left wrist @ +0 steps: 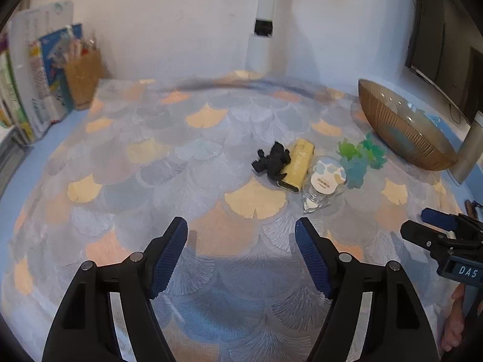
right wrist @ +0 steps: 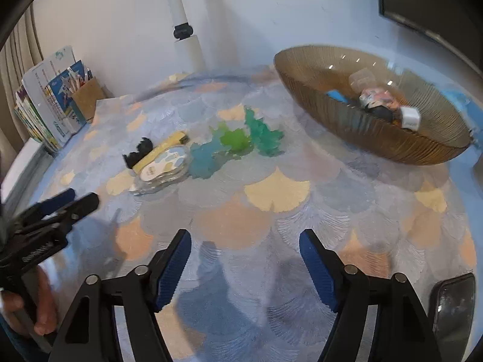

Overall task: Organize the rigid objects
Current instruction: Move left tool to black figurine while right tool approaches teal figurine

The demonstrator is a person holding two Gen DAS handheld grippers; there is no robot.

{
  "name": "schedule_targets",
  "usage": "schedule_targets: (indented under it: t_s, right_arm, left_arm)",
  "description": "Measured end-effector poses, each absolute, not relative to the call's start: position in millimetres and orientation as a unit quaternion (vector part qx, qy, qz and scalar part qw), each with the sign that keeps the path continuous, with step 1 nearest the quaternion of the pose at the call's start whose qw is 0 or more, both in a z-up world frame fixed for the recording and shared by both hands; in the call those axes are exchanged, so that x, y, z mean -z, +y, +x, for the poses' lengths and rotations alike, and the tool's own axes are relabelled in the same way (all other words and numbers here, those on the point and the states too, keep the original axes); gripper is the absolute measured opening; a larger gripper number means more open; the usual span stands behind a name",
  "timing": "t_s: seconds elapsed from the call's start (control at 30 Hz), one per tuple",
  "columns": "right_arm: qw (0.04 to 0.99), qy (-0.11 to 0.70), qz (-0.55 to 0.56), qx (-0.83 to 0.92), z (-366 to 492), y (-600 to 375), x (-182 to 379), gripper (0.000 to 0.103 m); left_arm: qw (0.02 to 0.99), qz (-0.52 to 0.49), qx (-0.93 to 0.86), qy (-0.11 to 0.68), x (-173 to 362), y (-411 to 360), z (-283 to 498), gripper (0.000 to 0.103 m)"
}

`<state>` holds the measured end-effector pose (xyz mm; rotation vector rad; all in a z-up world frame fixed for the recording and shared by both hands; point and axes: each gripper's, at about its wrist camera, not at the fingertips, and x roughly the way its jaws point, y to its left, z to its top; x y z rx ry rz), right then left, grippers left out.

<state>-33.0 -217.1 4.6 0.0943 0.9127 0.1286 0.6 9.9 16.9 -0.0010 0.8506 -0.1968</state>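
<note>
A few small items already lie in the bowl (right wrist: 374,138), so the sorting looks partly done. A cluster is left on the mat (left wrist: 151,163), well apart from the bowl: a black figure (left wrist: 271,160), a yellow case (left wrist: 297,166), a clear packet (left wrist: 324,181) and green toys (left wrist: 362,157). The left gripper (left wrist: 241,253) and right gripper (right wrist: 245,262) both hang over bare mat with jaws spread, holding nothing.

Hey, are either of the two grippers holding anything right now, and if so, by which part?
Nothing is held. The left gripper and right gripper both stand open over the patterned tablecloth, with only cloth between their fingers.
</note>
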Motion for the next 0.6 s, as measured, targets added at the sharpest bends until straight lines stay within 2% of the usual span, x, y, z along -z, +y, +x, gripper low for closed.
schedule_targets:
  t_s: [0.07,0.23,0.37,0.5,0.6]
  right_arm:
    - [0.886,0.452,0.065,-0.083,-24,-216,-11,0.065]
    - [0.882,0.451,0.076,-0.111,3,-204,-29,0.064]
    - [0.874,0.463,0.097,-0.112,28,-198,-20,0.057]
    - [0.868,0.473,0.117,-0.098,43,-202,-10,0.057]
    - [0.860,0.481,0.140,-0.094,55,-208,-3,0.057]
  left_arm:
    - [0.897,0.004,0.102,0.431,-20,9,13,0.071]
    - [0.892,0.002,0.146,0.427,-38,1,49,0.071]
    - [0.882,0.023,0.158,0.443,-25,-11,73,0.071]
    - [0.875,0.056,0.155,0.455,-9,-13,90,0.068]
    - [0.877,0.042,0.140,0.458,-3,-3,100,0.067]
